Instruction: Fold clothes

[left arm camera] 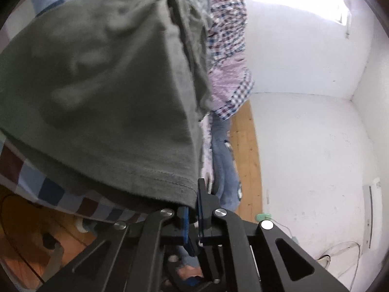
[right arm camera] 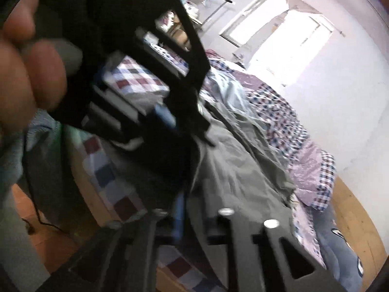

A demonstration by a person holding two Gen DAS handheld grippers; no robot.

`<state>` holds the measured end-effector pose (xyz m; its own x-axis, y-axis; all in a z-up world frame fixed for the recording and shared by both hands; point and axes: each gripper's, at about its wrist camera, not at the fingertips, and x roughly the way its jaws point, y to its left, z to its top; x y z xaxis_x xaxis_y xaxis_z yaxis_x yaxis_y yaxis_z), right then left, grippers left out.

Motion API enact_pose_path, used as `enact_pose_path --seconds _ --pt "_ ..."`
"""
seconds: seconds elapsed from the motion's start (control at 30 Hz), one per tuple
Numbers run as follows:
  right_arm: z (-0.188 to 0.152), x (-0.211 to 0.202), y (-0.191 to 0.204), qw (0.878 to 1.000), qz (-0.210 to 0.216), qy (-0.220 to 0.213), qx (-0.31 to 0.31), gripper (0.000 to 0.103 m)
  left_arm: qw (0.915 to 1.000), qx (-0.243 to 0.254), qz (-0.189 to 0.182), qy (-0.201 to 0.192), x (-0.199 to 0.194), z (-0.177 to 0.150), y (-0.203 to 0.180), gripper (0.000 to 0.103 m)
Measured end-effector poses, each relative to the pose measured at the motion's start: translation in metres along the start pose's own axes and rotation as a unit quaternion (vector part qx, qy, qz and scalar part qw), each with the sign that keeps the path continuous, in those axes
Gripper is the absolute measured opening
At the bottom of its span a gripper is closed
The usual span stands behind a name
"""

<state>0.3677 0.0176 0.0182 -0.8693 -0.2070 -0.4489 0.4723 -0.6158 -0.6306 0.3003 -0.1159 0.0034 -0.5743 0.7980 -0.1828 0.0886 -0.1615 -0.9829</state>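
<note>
Olive-green cloth, a shirt, fills the left and centre of the left wrist frame, spread over the checked bedcover, and the left claw at bottom centre is clenched on its stitched hem corner. In the blurred right wrist frame the same shirt runs from bottom centre toward the upper right across the bed, a hand gripping the other black tool at upper left; the right claw at bottom centre has cloth over it, and I cannot tell whether it grips.

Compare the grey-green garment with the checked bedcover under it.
The grey-green garment is plain and dark; the checked bedcover is patterned in red, blue and white. The garment's hem corner sits pinched in the left gripper; the bedcover lies ungripped. Both are soft cloth on the bed.
</note>
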Motion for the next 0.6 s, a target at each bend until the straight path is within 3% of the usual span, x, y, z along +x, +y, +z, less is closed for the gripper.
enact_pose_path --seconds 0.03,0.2,0.43,0.6 --pt "-0.002 0.001 -0.001 1.000 -0.012 0.001 0.003 0.052 1.0000 0.001 -0.010 0.000 0.000 0.000 -0.002 0.003" --pt "-0.008 0.006 -0.017 0.997 -0.066 0.011 0.029 0.066 0.9995 0.007 -0.030 0.003 0.006 0.000 -0.009 0.003" --pt "-0.030 0.033 -0.045 0.988 -0.117 0.077 0.070 0.068 0.9987 0.007 -0.051 -0.003 0.015 0.002 -0.016 0.003" --pt "-0.065 0.054 -0.089 0.967 -0.165 0.144 0.128 0.068 0.9977 0.010 -0.064 -0.021 0.029 0.013 -0.025 0.002"
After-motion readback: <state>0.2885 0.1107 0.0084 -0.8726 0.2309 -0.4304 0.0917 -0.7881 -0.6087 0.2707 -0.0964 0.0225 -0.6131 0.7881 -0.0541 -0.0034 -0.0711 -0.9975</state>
